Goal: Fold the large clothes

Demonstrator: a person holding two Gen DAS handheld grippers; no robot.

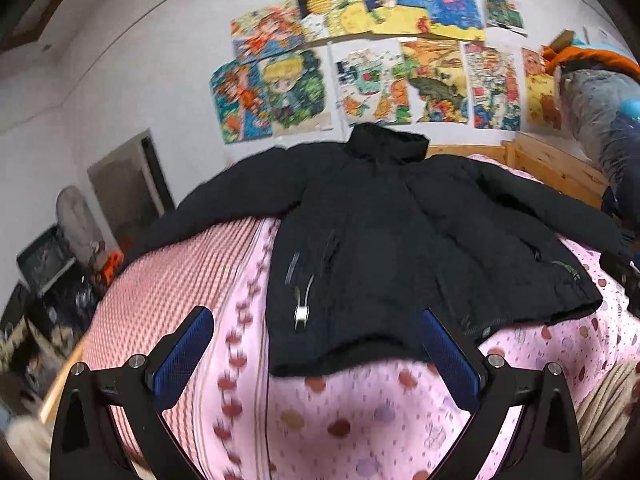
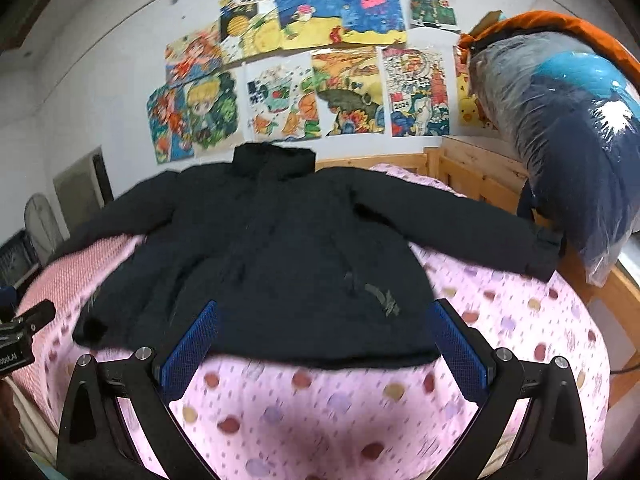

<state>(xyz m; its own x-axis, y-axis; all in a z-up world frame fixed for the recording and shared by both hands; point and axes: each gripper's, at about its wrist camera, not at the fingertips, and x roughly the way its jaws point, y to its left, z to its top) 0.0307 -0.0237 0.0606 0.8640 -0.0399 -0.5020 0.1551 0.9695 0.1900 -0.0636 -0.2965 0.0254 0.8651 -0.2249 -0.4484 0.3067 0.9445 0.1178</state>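
black jacket (image 1: 400, 240) flat on pink bedspread (image 1: 360, 412), both tools apart

jacket (image 1: 400, 240) logo unreadable, floor clutter (image 1: 48, 280) blurred, bagged bedding (image 2: 568, 152) cut off

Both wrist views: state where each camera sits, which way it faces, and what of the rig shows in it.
Left wrist: sits on the left gripper above the bed's near edge, facing the black jacket and the drawings on the wall; its two open blue-padded fingers show.
Right wrist: sits on the right gripper, facing the same way from further right; its open fingers show, with part of the left gripper at the left edge.
Shared: jacket spread flat on the pink bedspread, drawings, wooden bed frame.
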